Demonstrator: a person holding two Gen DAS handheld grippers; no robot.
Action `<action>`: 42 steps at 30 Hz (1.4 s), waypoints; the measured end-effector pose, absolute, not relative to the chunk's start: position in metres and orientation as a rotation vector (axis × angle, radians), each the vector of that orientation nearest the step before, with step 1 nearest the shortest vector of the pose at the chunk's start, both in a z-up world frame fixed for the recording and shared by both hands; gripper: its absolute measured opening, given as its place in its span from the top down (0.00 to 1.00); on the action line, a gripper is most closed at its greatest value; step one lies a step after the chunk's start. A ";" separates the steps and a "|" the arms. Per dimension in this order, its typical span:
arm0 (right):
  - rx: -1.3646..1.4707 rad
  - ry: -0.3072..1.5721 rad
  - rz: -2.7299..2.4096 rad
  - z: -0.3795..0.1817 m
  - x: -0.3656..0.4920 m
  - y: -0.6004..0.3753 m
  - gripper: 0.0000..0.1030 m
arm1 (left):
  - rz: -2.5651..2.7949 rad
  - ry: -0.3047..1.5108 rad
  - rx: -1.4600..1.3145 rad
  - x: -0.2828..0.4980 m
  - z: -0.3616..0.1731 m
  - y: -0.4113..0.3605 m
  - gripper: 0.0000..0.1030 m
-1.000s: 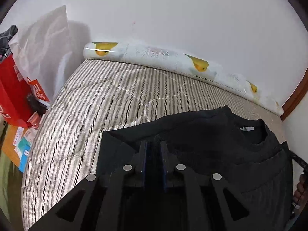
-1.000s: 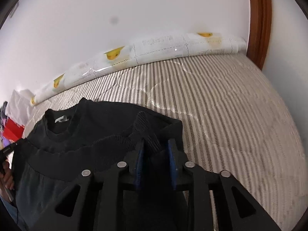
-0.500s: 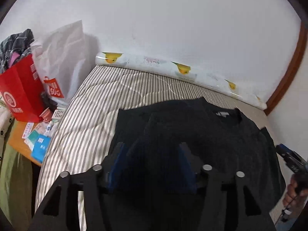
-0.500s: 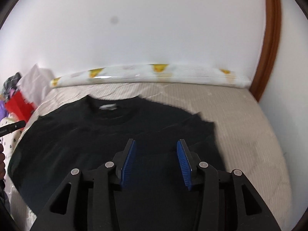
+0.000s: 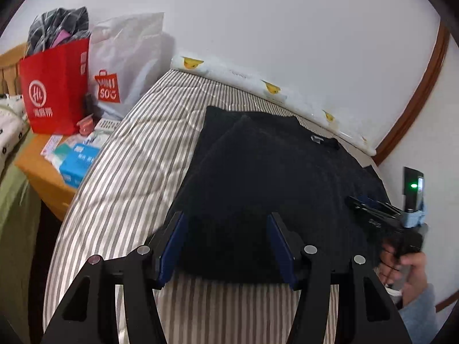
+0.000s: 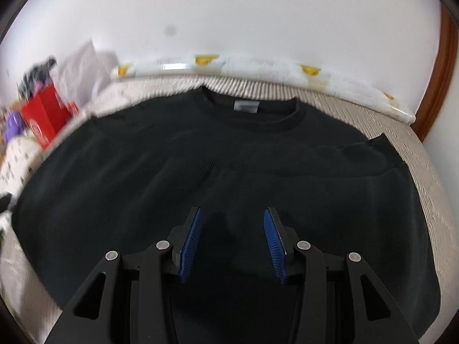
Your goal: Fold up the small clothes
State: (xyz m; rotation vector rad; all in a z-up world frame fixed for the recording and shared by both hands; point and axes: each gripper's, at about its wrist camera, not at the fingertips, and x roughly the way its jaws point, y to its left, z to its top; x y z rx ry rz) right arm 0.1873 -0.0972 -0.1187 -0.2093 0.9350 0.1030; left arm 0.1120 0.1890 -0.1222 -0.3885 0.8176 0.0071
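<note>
Both claws (image 5: 226,246) (image 6: 232,243) newly off black sweater (image 6: 223,177)

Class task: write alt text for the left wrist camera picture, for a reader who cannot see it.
A black knit sweater lies on a striped quilted mattress, with the open left gripper above its near hem, blue pads apart. At the right edge a hand holds the right gripper. A red paper bag and white shopping bag stand left.

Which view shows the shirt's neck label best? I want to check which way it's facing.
The right wrist view: the label sits centred inside the collar, though blurred. The left wrist view shows it small, oblique, near the shirt's far edge.
</note>
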 end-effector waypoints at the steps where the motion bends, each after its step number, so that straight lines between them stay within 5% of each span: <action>1: -0.229 0.931 0.095 -0.123 0.182 -0.096 0.57 | 0.015 0.812 -0.392 0.107 -0.123 0.190 0.46; 19: -0.212 0.872 0.088 -0.118 0.075 -0.105 0.57 | -0.045 0.815 -0.629 0.078 -0.174 0.195 0.46; 42: -0.221 0.836 0.050 -0.096 0.052 -0.134 0.53 | 0.031 0.767 -0.640 0.111 -0.179 0.190 0.49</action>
